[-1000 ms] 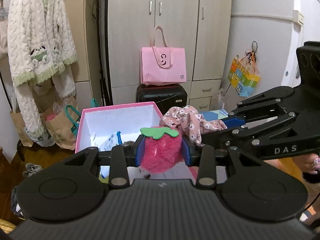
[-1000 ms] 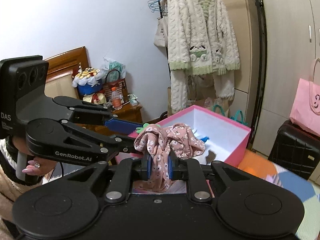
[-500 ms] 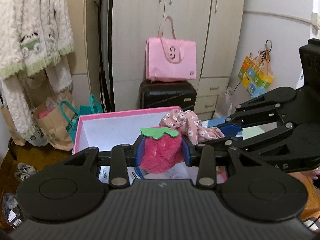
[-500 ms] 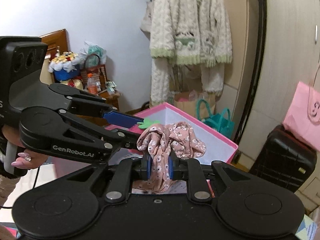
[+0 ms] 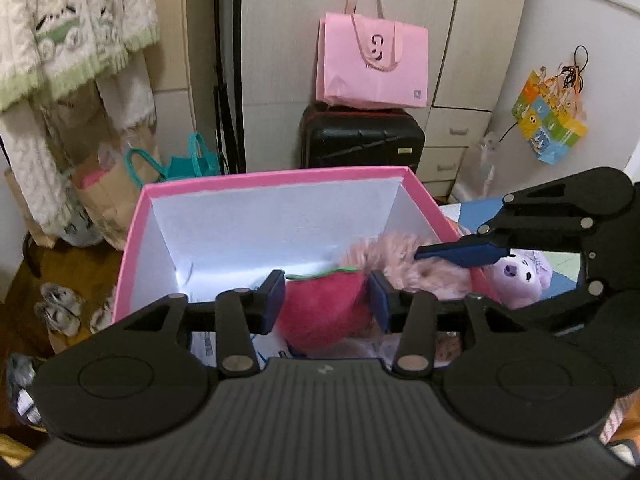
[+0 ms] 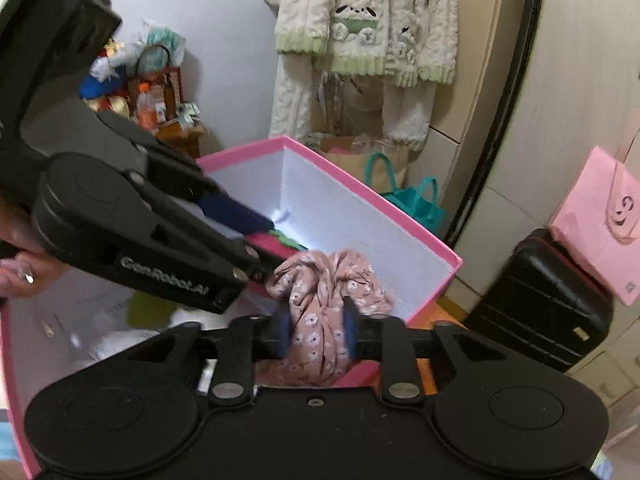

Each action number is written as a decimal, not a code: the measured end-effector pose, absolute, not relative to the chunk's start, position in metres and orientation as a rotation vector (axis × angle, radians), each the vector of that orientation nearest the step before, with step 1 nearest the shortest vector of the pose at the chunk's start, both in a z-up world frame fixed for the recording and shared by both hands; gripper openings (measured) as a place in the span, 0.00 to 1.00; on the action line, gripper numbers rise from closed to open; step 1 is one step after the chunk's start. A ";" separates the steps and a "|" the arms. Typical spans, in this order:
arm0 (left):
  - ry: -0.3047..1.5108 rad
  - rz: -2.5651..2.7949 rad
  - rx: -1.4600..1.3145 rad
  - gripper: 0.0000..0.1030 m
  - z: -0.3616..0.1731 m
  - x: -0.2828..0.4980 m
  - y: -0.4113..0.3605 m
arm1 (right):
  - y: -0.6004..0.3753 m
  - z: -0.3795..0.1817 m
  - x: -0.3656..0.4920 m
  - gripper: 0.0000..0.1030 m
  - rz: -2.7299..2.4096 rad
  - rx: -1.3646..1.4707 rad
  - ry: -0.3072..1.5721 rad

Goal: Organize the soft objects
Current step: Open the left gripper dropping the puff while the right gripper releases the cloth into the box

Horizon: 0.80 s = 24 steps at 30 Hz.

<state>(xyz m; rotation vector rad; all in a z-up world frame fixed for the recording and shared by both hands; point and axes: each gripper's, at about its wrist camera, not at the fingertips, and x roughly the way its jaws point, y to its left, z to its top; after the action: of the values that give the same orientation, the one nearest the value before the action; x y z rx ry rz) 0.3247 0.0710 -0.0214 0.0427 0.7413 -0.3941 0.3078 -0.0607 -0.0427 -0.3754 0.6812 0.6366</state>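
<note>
Now I'm at the drop: both claws hang over the pink box (image 5: pixel 272 178), each letting go of a soft thing. On the left, my left claw (image 5: pixel 326 300) has the strawberry plush (image 5: pixel 324 312) between its blue pads, the jaws opening; the toy looks blurred and seems to be slipping down into the box, though the pads look close against its sides. To the right, my right claw (image 6: pixel 316 326) has the floral cloth (image 6: pixel 320 312) bunched between its pads, jaws opening too, and the fabric sags over the box's near right corner.

As I judge it, the next move calls for letting both pieces fall clear, then lifting straight out without snagging the cloth. The two claws sit very close together, so I must mind a knock between them.

A purple plush (image 5: pixel 520 276) lies just right of the box. Behind stand a black suitcase (image 5: pixel 360 140) with a pink bag (image 5: pixel 372 64) on top, well apart from the work.
</note>
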 end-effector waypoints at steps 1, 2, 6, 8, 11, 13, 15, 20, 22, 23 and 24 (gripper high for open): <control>0.727 -0.393 0.040 0.52 -0.019 0.323 0.072 | -0.062 -0.043 0.307 0.38 0.634 -0.377 0.683; 0.712 -0.392 0.035 0.56 -0.016 0.319 0.073 | -0.063 -0.043 0.306 0.39 0.637 -0.378 0.679; 0.683 -0.391 0.028 0.61 -0.007 0.307 0.077 | -0.067 -0.034 0.297 0.52 0.631 -0.379 0.650; 0.684 -0.394 0.024 0.62 -0.003 0.299 0.081 | -0.070 -0.030 0.289 0.54 0.627 -0.382 0.636; 0.682 -0.382 0.035 0.63 0.005 0.285 0.085 | -0.076 -0.024 0.274 0.56 0.619 -0.376 0.626; 0.669 -0.378 0.047 0.65 0.012 0.274 0.086 | -0.081 -0.020 0.262 0.56 0.624 -0.375 0.618; 0.655 -0.377 0.067 0.68 0.021 0.262 0.087 | -0.084 -0.015 0.250 0.56 0.630 -0.371 0.612; 0.638 -0.390 0.102 0.70 0.039 0.232 0.084 | -0.088 -0.002 0.227 0.57 0.626 -0.360 0.607; 0.644 -0.404 0.099 0.71 0.045 0.221 0.084 | -0.088 0.000 0.219 0.57 0.603 -0.369 0.618; 0.645 -0.414 0.098 0.71 0.048 0.216 0.084 | -0.088 0.002 0.213 0.57 0.593 -0.373 0.616; 0.646 -0.423 0.102 0.72 0.050 0.210 0.082 | -0.087 0.004 0.208 0.57 0.593 -0.379 0.610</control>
<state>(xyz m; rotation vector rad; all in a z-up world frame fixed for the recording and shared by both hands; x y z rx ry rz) 0.2104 0.0825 0.0501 0.1023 0.6463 -0.4233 0.2079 -0.0874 0.0043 -0.3785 0.6101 0.5927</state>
